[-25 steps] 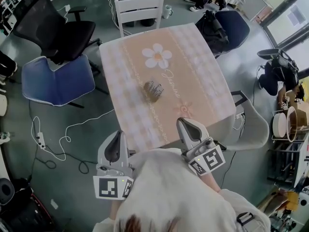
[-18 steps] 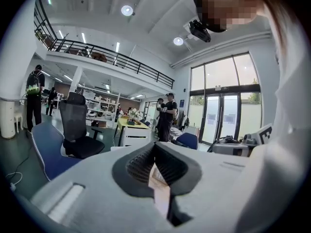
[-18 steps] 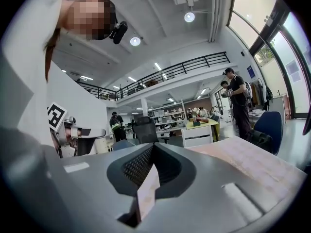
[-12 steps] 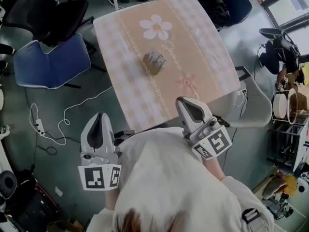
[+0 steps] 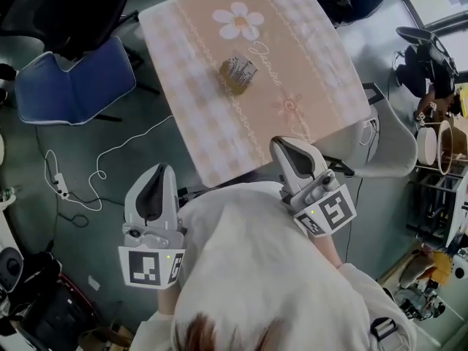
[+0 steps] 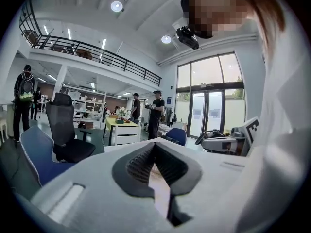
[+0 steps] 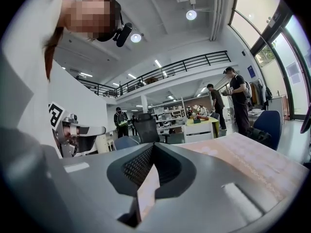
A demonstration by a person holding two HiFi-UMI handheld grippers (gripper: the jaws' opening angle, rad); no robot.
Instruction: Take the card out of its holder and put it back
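1. The head view is showing me the card holder (image 5: 238, 74) upper centre on the tablecloth (image 5: 322, 86). Neither gripper view is catching it.
2. I'm seeing the left gripper (image 5: 157, 178) hovering lower left over the floor and the right gripper (image 5: 287, 148) at the table's near edge. Both jaws are closed together, gripping nothing.
3. Cursive script is running beside the holder, but it's too small for me to read.

Matt printed tablecloth (image 5: 197, 101); smooth grey plastic left gripper (image 5: 156, 172) and right gripper (image 5: 285, 145) with ribbed black jaws.
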